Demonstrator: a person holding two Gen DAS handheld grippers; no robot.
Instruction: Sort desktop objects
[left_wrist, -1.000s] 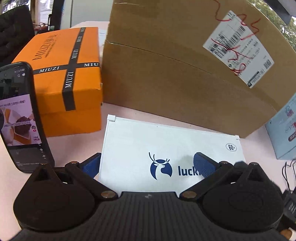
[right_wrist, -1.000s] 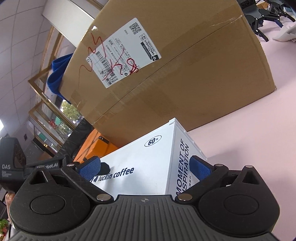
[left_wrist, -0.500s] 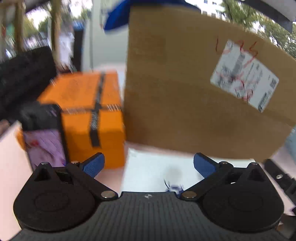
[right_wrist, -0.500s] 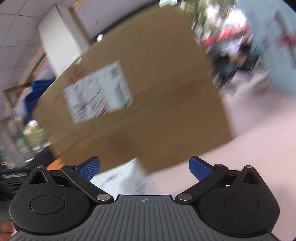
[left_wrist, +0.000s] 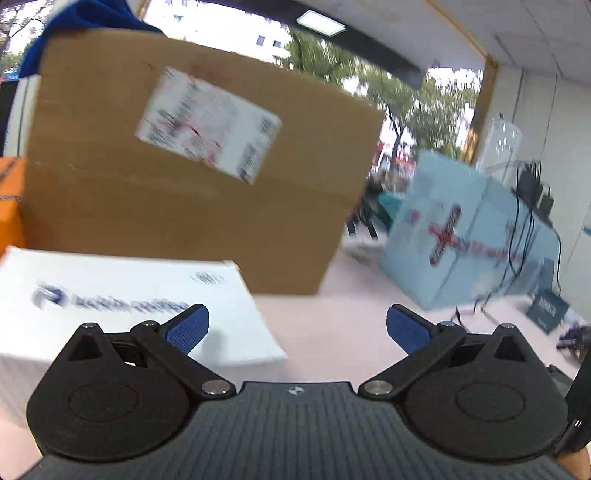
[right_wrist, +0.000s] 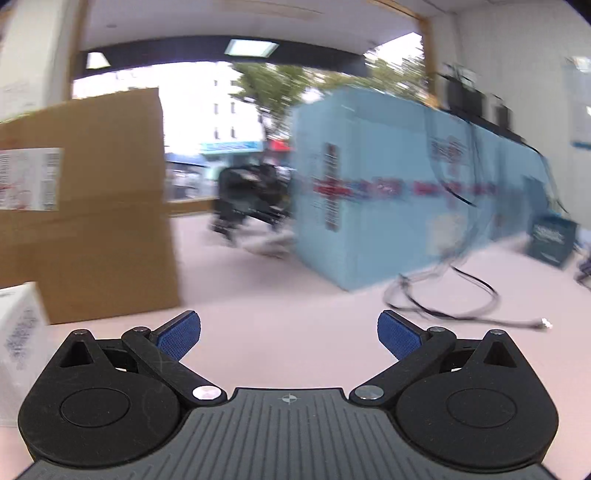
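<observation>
My left tool (left_wrist: 297, 325) was released and empty, my right tool (right_wrist: 289, 334) likewise. Both had swung right within the last second: the white box (left_wrist: 125, 299), earlier centred between my fingers, now lay at the lower left of each frame, in front of the brown carton (left_wrist: 184, 206). The blue box (right_wrist: 388, 192) and cable (right_wrist: 443, 295) had come into view, probably my next pick on the desk (right_wrist: 288, 295).

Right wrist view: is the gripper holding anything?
No, the right gripper is open, with only bare pink desk showing between its blue pads.
</observation>
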